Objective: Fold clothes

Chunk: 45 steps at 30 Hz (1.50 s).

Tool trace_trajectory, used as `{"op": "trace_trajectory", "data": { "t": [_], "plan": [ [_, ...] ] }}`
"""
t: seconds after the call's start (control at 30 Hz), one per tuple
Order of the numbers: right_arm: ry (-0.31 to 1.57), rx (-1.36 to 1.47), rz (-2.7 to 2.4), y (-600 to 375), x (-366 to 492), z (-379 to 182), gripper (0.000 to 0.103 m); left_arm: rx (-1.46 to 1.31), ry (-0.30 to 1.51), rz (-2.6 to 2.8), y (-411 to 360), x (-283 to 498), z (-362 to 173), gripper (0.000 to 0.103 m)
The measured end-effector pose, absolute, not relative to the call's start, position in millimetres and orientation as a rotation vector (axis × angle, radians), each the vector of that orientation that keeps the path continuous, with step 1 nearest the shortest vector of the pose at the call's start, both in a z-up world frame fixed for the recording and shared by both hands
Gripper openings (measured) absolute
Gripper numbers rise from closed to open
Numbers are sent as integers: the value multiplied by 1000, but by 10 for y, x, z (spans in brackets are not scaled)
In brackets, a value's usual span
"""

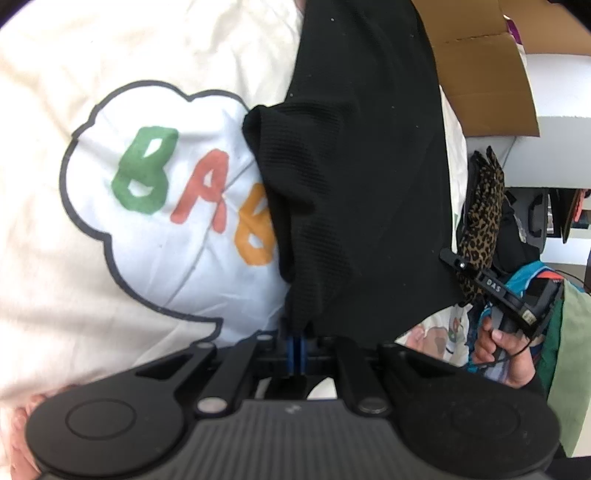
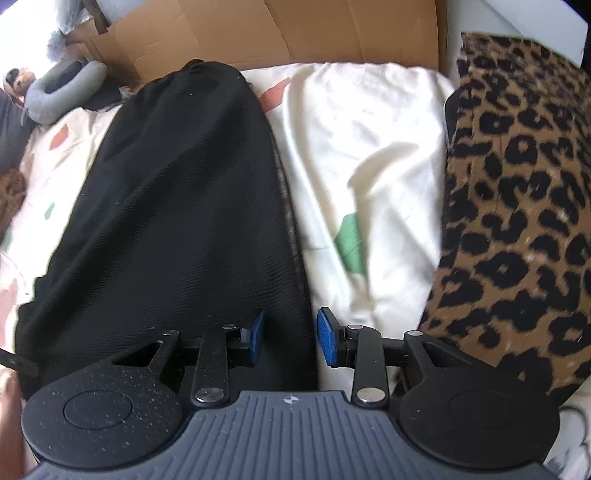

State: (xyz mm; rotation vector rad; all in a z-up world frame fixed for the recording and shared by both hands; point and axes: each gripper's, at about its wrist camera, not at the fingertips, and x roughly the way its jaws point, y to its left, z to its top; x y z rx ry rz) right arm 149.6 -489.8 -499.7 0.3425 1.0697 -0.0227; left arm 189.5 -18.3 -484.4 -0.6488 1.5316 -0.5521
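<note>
Black garment pinched on the left, right tongs free

Left gripper (image 1: 297, 343) is clenched on a bunched edge of the black garment (image 1: 354, 184); right gripper (image 2: 290, 341) gapes, straddling its near side edge; I'd keep it taut; it lies on the white bedding (image 2: 369, 155), long axis running away toward the cardboard (image 2: 295, 29); leopard-print piece (image 2: 517, 184) sits rightward.

cardboard box (image 2: 258, 33), grey neck pillow (image 2: 62, 88), printed bedsheet (image 1: 74, 110)

Bare sheet (image 2: 369, 155) (between black garment (image 2: 177, 206) and leopard cloth (image 2: 517, 206)) lies free.
</note>
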Motion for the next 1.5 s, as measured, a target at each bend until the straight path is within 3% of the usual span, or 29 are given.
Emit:
{"op": "trace_trajectory", "data": {
  "t": [0.1, 0.23, 0.33, 0.8, 1.13, 1.3, 1.5],
  "plan": [
    [1079, 408, -35, -4975, 1487, -5048, 33, -654, 1533, -553, -194, 1899, -4852, 3],
    [1090, 474, -44, -5042, 1487, -5045, 11, -658, 1531, -559, -211, 1903, -4831, 3],
    [1098, 512, -41, -5066, 1489, -5003, 5, -676, 1530, -569, -209, 1892, -4767, 3],
    [1048, 609, -5, -4880, 1403, -4517, 3, -615, 1416, -611, -75, 2132, -3929, 3],
    [1077, 723, 151, -4491, 1324, -4348, 3, -535, 1365, -564, 466, 2156, -3378, 3],
    [1128, 713, 178, -4305, 1297, -4473, 3, -537, 1387, -513, 608, 2066, -3622, 3],
    [1206, 685, 183, -4113, 1269, -4779, 3, -581, 1459, -432, 751, 1967, -4283, 3]
  ]
}}
